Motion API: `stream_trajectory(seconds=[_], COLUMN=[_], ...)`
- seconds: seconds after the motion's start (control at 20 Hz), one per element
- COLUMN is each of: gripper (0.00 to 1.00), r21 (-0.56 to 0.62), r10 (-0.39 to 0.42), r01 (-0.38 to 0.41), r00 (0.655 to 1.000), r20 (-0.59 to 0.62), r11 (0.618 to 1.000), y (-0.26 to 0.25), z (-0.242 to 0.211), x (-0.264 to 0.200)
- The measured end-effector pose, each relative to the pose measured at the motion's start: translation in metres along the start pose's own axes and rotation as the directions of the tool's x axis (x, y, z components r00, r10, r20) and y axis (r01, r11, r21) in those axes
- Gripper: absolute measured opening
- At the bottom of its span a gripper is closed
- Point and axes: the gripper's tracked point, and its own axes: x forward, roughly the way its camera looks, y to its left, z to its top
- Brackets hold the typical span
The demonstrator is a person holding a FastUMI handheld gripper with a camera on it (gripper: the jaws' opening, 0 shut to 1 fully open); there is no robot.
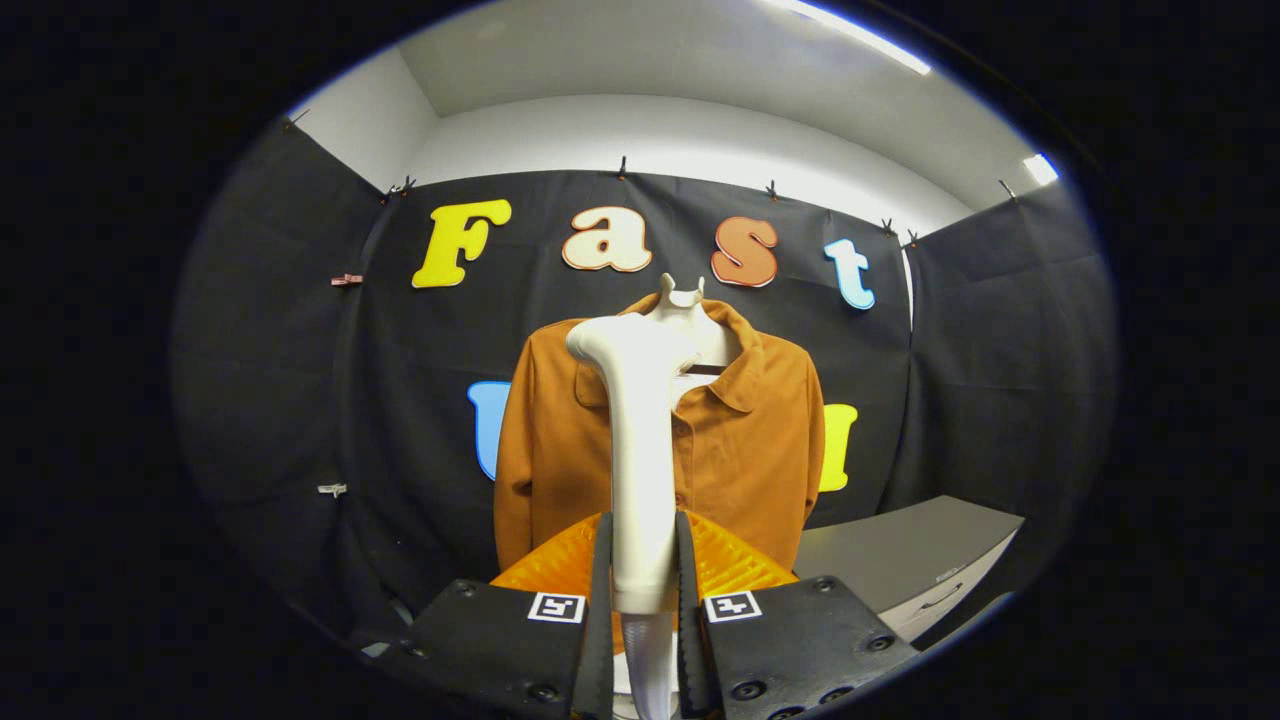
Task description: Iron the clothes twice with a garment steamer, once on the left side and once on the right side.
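Your gripper (642,560) is clamping both fingers on the upright white plastic garment steamer (640,440), its head apparently pointing left, before the hanging rust-orange collared shirt (745,450).

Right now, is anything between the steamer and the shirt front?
Nothing visible. The claw is shut on the white steamer's handle, its head raised ahead of the fingers. The orange shirt hangs just beyond it on a hanger, front facing, with no object in between. A grey cabinet sits off to one side, below the shirt.
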Motion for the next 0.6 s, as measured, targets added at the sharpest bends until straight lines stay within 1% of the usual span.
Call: stream_trajectory(seconds=[0.25, 0.4, 0.6], gripper=[0.29, 0.29, 0.29], r21=[-0.039, -0.059, -0.043], r10=[0.004, -0.003, -0.008], r01=[-0.005, -0.001, 0.003], r00=[1.0, 0.998, 0.993], r20=[-0.023, -0.07, -0.116], r11=[0.999, 0.998, 0.999], y=[0.017, 0.02, 0.02], z=[-0.023, -0.048, -0.074], x=[0.025, 0.043, 0.062])
